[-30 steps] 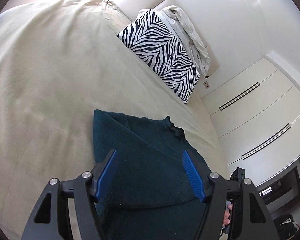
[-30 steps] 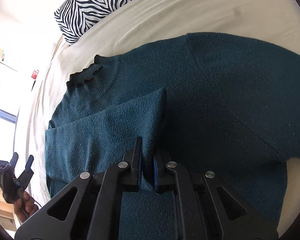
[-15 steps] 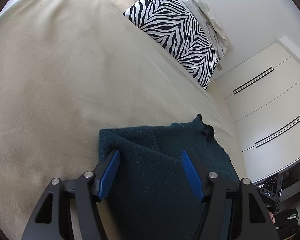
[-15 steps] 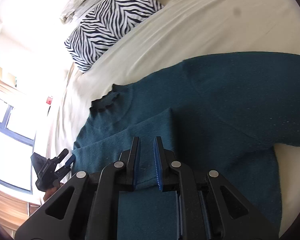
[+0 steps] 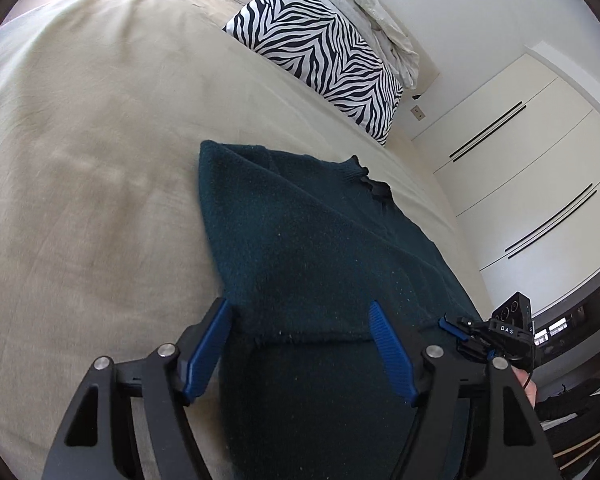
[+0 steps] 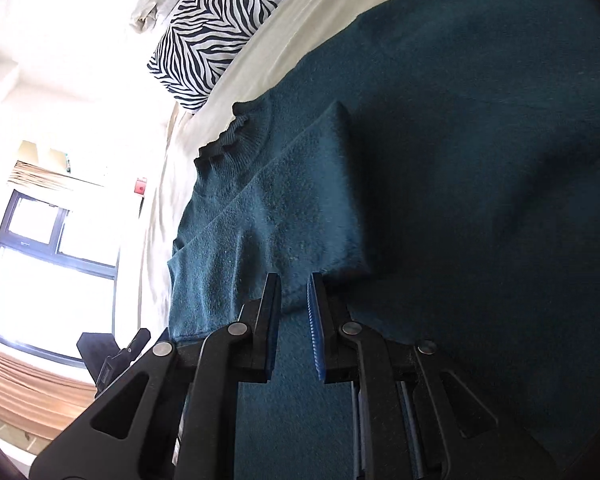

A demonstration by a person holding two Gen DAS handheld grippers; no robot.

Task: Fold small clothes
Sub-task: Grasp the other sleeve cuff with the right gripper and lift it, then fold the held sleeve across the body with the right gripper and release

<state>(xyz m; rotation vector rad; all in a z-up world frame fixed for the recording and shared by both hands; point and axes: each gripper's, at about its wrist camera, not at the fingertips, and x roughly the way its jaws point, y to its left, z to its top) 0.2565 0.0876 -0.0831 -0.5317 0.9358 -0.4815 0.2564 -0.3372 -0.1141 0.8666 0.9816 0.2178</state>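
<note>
A dark teal knitted sweater [image 5: 320, 248] lies flat on the beige bed [image 5: 100, 160], neck toward the pillows. One sleeve [image 6: 300, 208] is folded across its body. My left gripper [image 5: 300, 312] is open and empty, its blue pads either side of the sleeve's folded edge, just above it. My right gripper [image 6: 294, 284] has its jaws a narrow gap apart over the sleeve cuff, with no cloth between them. The right gripper also shows in the left wrist view [image 5: 456, 326] at the sweater's right edge.
A zebra-print pillow [image 5: 320, 48] with a pale crumpled sheet [image 5: 364, 0] behind it lies at the head of the bed. White wardrobe doors [image 5: 520, 152] stand to the right. A window [image 6: 40, 264] is on the other side.
My right gripper has let go of the sleeve cuff and its jaws have parted slightly. The folded sleeve now rests on the sweater. My left gripper has drawn back a little, still open.
</note>
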